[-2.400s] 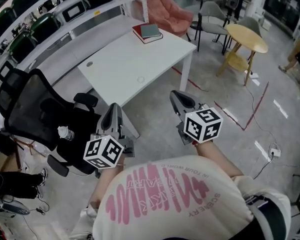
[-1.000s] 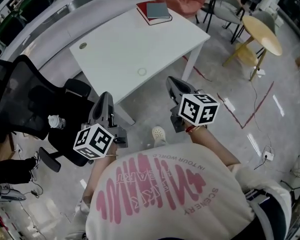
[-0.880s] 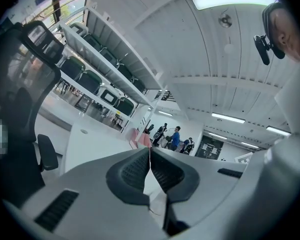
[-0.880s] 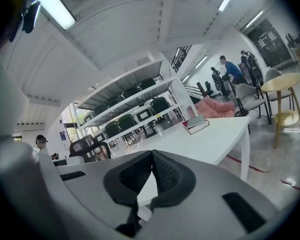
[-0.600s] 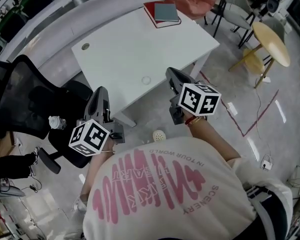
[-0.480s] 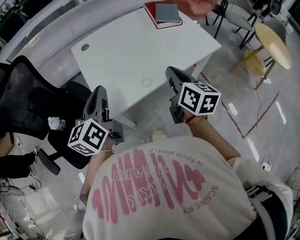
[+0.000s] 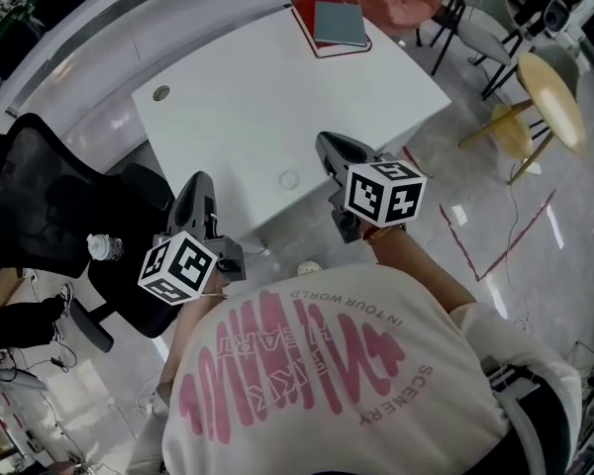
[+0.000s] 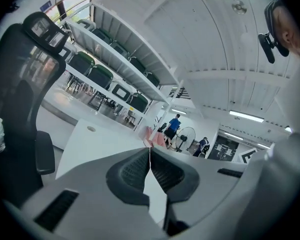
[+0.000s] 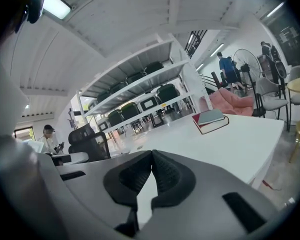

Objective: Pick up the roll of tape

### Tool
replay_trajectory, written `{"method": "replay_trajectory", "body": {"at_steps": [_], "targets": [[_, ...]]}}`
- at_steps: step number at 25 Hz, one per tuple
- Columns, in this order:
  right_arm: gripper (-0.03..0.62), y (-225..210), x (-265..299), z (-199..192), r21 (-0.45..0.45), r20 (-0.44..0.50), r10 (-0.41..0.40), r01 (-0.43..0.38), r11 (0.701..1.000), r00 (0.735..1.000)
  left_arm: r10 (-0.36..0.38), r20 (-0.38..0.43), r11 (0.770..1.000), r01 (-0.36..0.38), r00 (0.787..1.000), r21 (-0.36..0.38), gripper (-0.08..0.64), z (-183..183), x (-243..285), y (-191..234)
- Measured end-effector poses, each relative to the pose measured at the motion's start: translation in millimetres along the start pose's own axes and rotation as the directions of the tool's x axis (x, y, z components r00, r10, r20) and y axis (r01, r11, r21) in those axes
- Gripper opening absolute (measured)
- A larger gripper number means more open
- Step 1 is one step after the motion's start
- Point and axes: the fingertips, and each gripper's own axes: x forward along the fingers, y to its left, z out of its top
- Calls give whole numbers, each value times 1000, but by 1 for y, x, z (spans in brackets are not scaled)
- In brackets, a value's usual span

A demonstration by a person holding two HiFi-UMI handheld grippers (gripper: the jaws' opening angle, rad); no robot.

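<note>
The roll of tape is a small pale ring lying flat on the white table, close to its near edge. My left gripper hovers over the floor just short of that edge, left of the roll; its jaws are shut with nothing between them. My right gripper reaches over the table's near corner, right of the roll and apart from it. It is shut as well and holds nothing. Neither gripper view shows the roll.
A red book with a grey one on top lies at the table's far edge. A black office chair with a bottle on it stands to the left. A round yellow table and other chairs stand to the right.
The person has stepped toward the table, so both grippers have come closer to its near edge and the roll. Both grippers stay shut and hold nothing.
</note>
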Motion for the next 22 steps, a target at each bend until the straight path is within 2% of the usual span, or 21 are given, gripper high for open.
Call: {"method": "replay_trajectory", "body": {"at_steps": [10,16,22], "targets": [[15,-29,53,-45,32,-170,16,-10,999,985,95,-76,995,-97,993,-28,25,-34,26,39],[15,-37,75,-80,-5,-277,29,-31,999,961,155,-112,987,-159,982,-28,25,-51,23,56],[15,-43,86,-115,-25,-373,36,-49,998,927,212,-128,972,-223,969,-77,25,-66,14,75]]}}
